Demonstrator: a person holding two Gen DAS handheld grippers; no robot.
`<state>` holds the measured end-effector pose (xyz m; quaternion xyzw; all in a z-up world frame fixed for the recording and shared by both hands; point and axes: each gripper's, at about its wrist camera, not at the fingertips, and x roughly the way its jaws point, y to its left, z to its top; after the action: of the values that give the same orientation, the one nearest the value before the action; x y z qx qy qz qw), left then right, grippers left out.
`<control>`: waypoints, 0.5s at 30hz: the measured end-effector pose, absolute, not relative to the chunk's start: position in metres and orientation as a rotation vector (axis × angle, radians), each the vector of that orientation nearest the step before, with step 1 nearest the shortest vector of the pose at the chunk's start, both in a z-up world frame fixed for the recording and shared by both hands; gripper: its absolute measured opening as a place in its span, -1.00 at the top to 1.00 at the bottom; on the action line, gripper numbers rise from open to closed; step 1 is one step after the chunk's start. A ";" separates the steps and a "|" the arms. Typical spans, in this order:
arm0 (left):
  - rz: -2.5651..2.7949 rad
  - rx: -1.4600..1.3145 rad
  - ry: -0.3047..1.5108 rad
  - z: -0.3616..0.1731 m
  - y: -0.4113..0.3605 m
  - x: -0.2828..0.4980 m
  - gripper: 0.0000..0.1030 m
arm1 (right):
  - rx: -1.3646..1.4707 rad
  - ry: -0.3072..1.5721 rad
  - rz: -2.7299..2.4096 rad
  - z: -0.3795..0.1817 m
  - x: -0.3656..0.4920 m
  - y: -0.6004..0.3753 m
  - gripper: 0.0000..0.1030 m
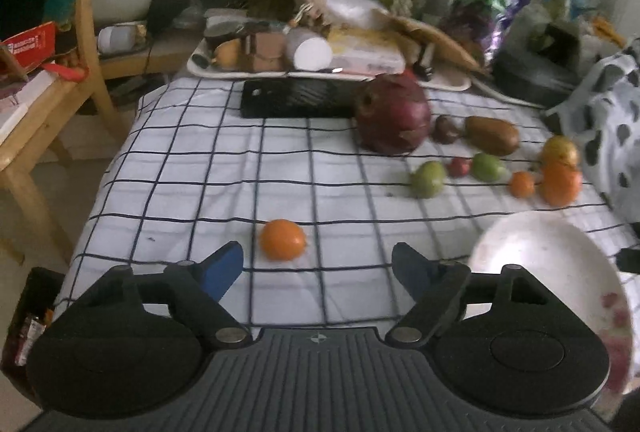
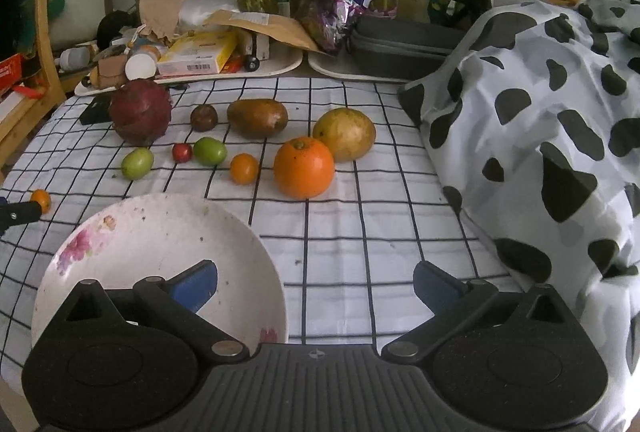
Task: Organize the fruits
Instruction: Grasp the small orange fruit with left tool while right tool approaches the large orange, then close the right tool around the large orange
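My left gripper [image 1: 318, 266] is open and empty, just short of a small orange fruit [image 1: 283, 239] lying alone on the checked cloth; the same fruit shows at the far left of the right wrist view [image 2: 41, 200]. My right gripper [image 2: 316, 284] is open and empty, its left finger over a white flowered bowl [image 2: 160, 232], also seen in the left wrist view [image 1: 560, 252]. Beyond lie a big orange [image 2: 304, 168], a yellow-brown mango [image 2: 345, 134], a small orange fruit [image 2: 244, 168], two green fruits [image 2: 209, 151] [image 2: 137, 163], a small red fruit [image 2: 182, 152], a brown mango [image 2: 258, 117], a dark round fruit [image 2: 204, 118] and a dragon fruit [image 2: 140, 117].
A cow-print cloth [image 2: 540, 136] is heaped on the right. Cluttered white trays [image 2: 240, 68], a black case [image 2: 400, 44] and plant vases stand along the back. A flat black object [image 1: 296, 98] lies behind the dragon fruit. A wooden chair [image 1: 48, 80] stands at the table's left.
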<state>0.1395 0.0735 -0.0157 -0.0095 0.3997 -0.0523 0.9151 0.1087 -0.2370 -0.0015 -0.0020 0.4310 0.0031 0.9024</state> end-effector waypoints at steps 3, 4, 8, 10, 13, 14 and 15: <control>-0.106 0.000 0.847 -0.021 0.075 0.151 -0.06 | -0.005 0.883 0.011 -0.001 0.117 -0.237 -1.00; -0.098 0.018 0.851 -0.023 0.075 0.153 -0.04 | -0.007 0.881 0.012 -0.002 0.119 -0.236 -1.00; -0.075 0.048 0.878 -0.029 0.077 0.164 0.29 | -0.015 0.878 0.020 -0.003 0.129 -0.236 -1.00; -0.064 0.046 0.899 -0.033 0.078 0.169 0.35 | -0.019 0.880 0.018 -0.004 0.132 -0.237 -1.00; -0.061 0.072 0.904 -0.035 0.076 0.170 0.38 | -0.010 0.884 0.013 -0.004 0.136 -0.239 -1.00; -0.061 0.084 0.906 -0.036 0.075 0.170 0.39 | -0.005 0.886 0.010 -0.005 0.137 -0.241 -1.00; -0.061 0.094 0.905 -0.036 0.073 0.169 0.40 | -0.001 0.886 0.007 -0.005 0.138 -0.241 -1.00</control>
<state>0.1690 0.0733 -0.0356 0.0454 0.4371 -0.0294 0.8978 0.1381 -0.2411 -0.0049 -0.0006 0.4288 0.0035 0.9034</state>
